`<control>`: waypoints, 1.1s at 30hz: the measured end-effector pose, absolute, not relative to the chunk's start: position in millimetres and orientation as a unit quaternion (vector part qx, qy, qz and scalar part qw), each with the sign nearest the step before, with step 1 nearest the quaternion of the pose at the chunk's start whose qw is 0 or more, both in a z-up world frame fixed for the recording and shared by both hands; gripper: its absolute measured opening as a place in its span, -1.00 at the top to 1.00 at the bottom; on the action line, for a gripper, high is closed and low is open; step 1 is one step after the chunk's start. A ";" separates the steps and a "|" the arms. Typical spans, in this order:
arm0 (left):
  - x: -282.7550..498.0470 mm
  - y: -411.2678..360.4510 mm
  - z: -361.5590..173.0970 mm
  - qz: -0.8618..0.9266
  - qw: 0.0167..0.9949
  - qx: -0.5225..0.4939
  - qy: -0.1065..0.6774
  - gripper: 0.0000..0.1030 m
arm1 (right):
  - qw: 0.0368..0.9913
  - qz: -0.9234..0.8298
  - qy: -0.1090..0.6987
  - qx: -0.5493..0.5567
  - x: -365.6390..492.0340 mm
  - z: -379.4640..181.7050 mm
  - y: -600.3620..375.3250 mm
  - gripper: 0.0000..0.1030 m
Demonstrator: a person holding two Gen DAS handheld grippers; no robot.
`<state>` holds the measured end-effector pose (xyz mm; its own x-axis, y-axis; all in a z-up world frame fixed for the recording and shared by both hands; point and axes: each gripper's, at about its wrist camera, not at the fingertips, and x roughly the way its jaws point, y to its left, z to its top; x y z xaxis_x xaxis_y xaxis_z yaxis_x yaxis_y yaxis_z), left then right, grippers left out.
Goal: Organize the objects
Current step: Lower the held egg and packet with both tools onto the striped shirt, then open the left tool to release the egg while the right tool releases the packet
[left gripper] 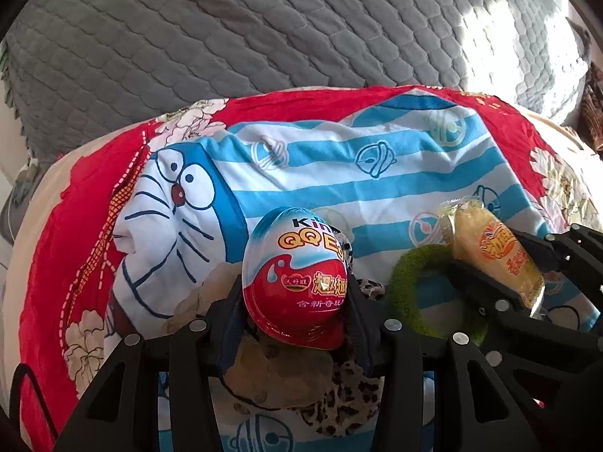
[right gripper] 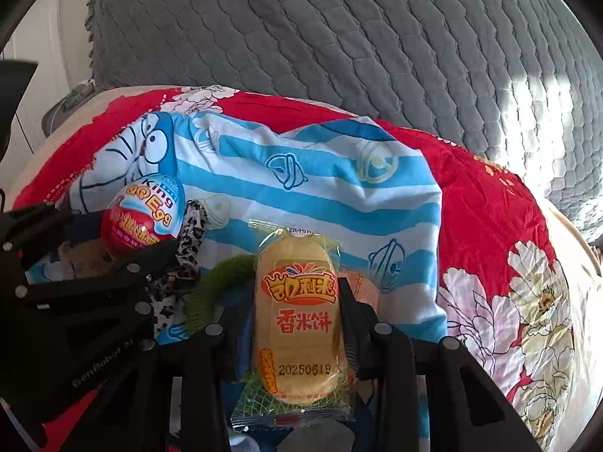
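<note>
Quilted grey cover [left gripper: 264,37] fills the background, and in front of it lies a red floral sheet [left gripper: 75,203] with a blue-and-white striped cartoon cloth [left gripper: 339,188] spread over it; this cloth is the bed-like area where the objects collect. Left gripper [left gripper: 296,301] is clamped on a toy egg [left gripper: 297,275], red below and white-blue above, its pointed end aimed away from the camera along the fingers, so its long axis runs in line with the gripper. Right gripper [right gripper: 297,316] is clamped on a rice cracker packet [right gripper: 296,316], a yellow oblong held at its sides with its long axis likewise running forward between the fingers. Beneath and between the two lie a green fuzzy ring [left gripper: 418,282] and a leopard-print fabric piece [right gripper: 188,248], both resting on the striped cloth. The egg sits left of the packet, and the grippers stand close beside each other, so each held object probably goes down on the cloth directly ahead of its own gripper; crowding over the ring is the likely hazard.
</note>
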<state>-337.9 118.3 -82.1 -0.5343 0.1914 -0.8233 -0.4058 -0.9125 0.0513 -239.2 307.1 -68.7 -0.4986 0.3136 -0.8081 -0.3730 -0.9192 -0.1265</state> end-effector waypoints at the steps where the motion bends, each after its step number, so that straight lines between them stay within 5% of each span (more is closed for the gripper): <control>1: -339.3 118.1 -83.1 0.867 0.171 -0.453 0.116 0.02 | 0.198 0.866 0.028 -0.458 -239.5 -68.8 306.8 0.25; 18: -345.7 122.0 -84.7 0.867 0.165 -0.453 0.123 -0.13 | 0.205 0.866 0.013 -0.457 -246.7 -71.1 312.8 0.18; 21: -344.6 120.8 -84.0 0.868 0.163 -0.453 0.123 -0.21 | 0.205 0.864 0.010 -0.459 -245.9 -70.8 311.2 0.00; 33: -341.6 110.3 -80.2 0.868 0.158 -0.457 0.114 -0.43 | 0.210 0.861 0.012 -0.464 -241.1 -69.8 309.8 -0.16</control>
